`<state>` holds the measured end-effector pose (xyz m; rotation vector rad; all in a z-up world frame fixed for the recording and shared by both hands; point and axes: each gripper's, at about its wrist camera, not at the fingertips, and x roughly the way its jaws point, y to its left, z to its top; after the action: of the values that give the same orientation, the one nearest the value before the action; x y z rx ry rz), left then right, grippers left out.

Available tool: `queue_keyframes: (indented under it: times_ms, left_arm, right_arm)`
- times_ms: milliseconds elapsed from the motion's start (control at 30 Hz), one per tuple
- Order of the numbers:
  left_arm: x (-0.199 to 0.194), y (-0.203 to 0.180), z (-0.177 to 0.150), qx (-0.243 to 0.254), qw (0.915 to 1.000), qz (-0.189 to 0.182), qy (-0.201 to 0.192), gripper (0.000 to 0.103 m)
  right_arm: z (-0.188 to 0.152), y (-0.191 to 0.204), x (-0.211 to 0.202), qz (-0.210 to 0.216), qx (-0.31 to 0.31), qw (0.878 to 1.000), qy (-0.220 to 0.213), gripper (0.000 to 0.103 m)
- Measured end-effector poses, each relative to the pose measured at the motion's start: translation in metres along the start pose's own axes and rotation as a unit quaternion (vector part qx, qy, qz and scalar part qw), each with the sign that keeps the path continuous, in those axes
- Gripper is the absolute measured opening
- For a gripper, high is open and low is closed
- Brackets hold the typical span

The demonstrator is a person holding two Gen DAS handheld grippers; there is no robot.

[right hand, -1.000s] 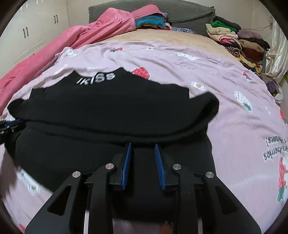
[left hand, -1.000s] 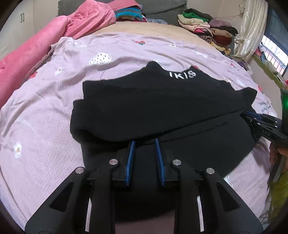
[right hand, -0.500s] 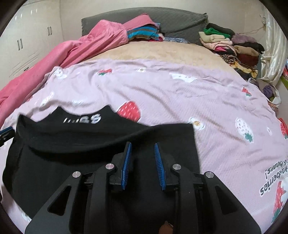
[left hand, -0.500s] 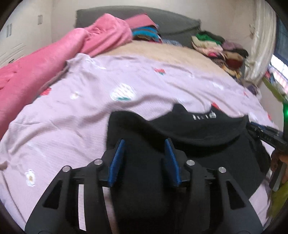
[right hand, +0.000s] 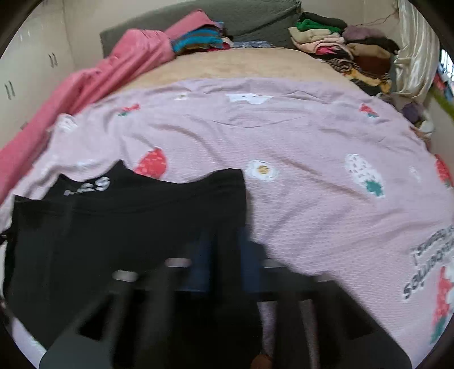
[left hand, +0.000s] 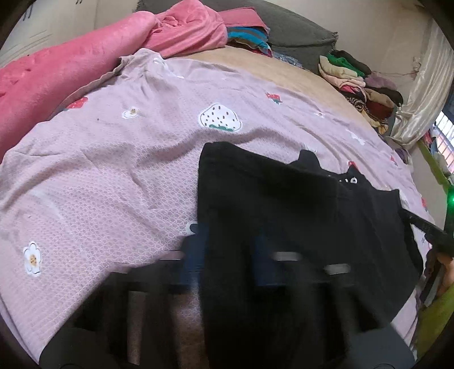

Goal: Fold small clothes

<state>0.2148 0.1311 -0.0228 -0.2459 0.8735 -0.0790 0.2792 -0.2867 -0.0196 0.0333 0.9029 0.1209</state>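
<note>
Black top [left hand: 283,215] lies part-folded on the bed [left hand: 113,170]; both grippers [left hand: 229,255] [right hand: 224,255] clamp its cloth, further folds seemingly remaining

A wide bed fills the room, spread with a lilac coverlet [right hand: 312,136] printed with strawberries and daisies. A pink blanket [left hand: 56,73] is heaped along its left side. A grey headboard [right hand: 255,17] stands against a cream wall, with stacks of folded clothes [right hand: 340,48] at its right. A pale satin curtain [left hand: 425,93] hangs beside a bright window [left hand: 444,133]. White cupboard doors [right hand: 31,71] line the left wall.
</note>
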Motion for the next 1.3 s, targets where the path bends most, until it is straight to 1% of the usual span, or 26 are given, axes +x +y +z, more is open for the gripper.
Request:
queue_keyframes:
  times_ms: [33, 100, 167, 267, 367, 500, 567, 600, 667, 733, 767, 800, 833, 867, 900, 967, 1033, 1133, 1167, 1200, 1233, 1300]
  left_arm:
    - [-0.002, 0.001, 0.000, -0.002, 1.0000, -0.004, -0.002, 0.004]
    - [-0.010, 0.003, 0.003, -0.007, 0.9998, -0.014, -0.011, 0.004]
    - [-0.019, 0.003, 0.007, -0.005, 0.9996, -0.013, -0.023, 0.004]
    - [-0.032, 0.000, 0.010, 0.002, 0.9991, -0.008, -0.041, 0.003]
    - [-0.029, 0.000, 0.010, 0.009, 0.9990, 0.007, -0.043, 0.003]
    - [-0.012, 0.008, 0.004, 0.000, 0.9997, 0.015, -0.021, 0.004]
    - [-0.008, 0.009, 0.001, 0.001, 0.9997, 0.020, -0.017, 0.006]
    - [-0.007, 0.009, 0.000, 0.003, 0.9996, 0.024, -0.014, 0.010]
    - [-0.009, 0.009, -0.001, 0.004, 0.9995, 0.029, -0.014, 0.013]
    - [-0.012, 0.008, -0.002, 0.007, 0.9994, 0.031, -0.014, 0.016]
    - [-0.014, 0.006, -0.003, 0.010, 0.9993, 0.034, -0.014, 0.017]
    - [-0.016, 0.005, -0.004, 0.013, 0.9991, 0.036, -0.014, 0.021]
    - [-0.018, 0.004, -0.005, 0.015, 0.9991, 0.037, -0.014, 0.026]
    - [-0.019, 0.003, -0.007, 0.015, 0.9991, 0.036, -0.014, 0.028]
    - [-0.022, 0.001, -0.009, 0.016, 0.9992, 0.036, -0.013, 0.031]
    - [-0.027, -0.002, -0.011, 0.018, 0.9991, 0.035, -0.013, 0.032]
    - [-0.031, -0.005, -0.013, 0.020, 0.9991, 0.034, -0.012, 0.039]
    - [-0.039, -0.010, -0.018, 0.026, 0.9990, 0.035, -0.012, 0.042]
    - [-0.041, -0.011, -0.019, 0.027, 0.9989, 0.035, -0.013, 0.044]
    - [-0.044, -0.013, -0.021, 0.028, 0.9989, 0.034, -0.013, 0.045]
    - [-0.046, -0.014, -0.022, 0.029, 0.9989, 0.034, -0.014, 0.047]
    - [-0.052, -0.017, -0.025, 0.033, 0.9987, 0.036, -0.016, 0.049]
  right_arm:
    - [0.000, 0.002, -0.004, 0.004, -0.004, 1.000, -0.009, 0.007]
    - [0.002, 0.005, -0.015, 0.009, -0.003, 1.000, -0.030, 0.006]
    - [0.008, 0.001, -0.025, 0.014, 0.012, 0.999, -0.051, 0.006]
    - [0.015, -0.006, -0.031, 0.014, 0.033, 0.997, -0.068, 0.006]
    - [0.012, -0.008, -0.024, 0.004, 0.036, 0.998, -0.060, 0.006]
    - [0.001, -0.006, -0.012, -0.016, 0.028, 0.998, -0.045, 0.006]
    - [-0.004, -0.004, -0.008, -0.023, 0.028, 0.999, -0.037, 0.007]
    - [-0.006, -0.003, -0.008, -0.025, 0.027, 0.999, -0.037, 0.008]
    - [-0.011, -0.001, -0.007, -0.039, 0.022, 0.998, -0.034, 0.008]
    - [-0.015, 0.000, -0.011, -0.041, 0.020, 0.998, -0.037, 0.013]
    - [-0.017, 0.001, -0.014, -0.045, 0.021, 0.998, -0.037, 0.021]
    - [-0.020, 0.001, -0.018, -0.046, 0.022, 0.998, -0.039, 0.024]
    - [-0.022, 0.001, -0.024, -0.042, 0.022, 0.998, -0.044, 0.025]
    - [-0.025, 0.003, -0.029, -0.042, 0.021, 0.998, -0.047, 0.029]
    - [-0.028, 0.004, -0.035, -0.039, 0.018, 0.998, -0.050, 0.035]
    - [-0.033, 0.008, -0.047, -0.027, 0.013, 0.998, -0.055, 0.039]
    - [-0.039, 0.015, -0.058, -0.018, 0.003, 0.998, -0.054, 0.042]
    - [-0.048, 0.029, -0.074, -0.005, -0.021, 0.998, -0.058, 0.047]
    - [-0.051, 0.033, -0.079, -0.001, -0.026, 0.998, -0.058, 0.052]
    - [-0.053, 0.036, -0.082, 0.003, -0.030, 0.998, -0.057, 0.054]
    - [-0.056, 0.042, -0.087, 0.013, -0.038, 0.998, -0.056, 0.054]
    - [-0.060, 0.049, -0.092, 0.017, -0.044, 0.997, -0.056, 0.055]
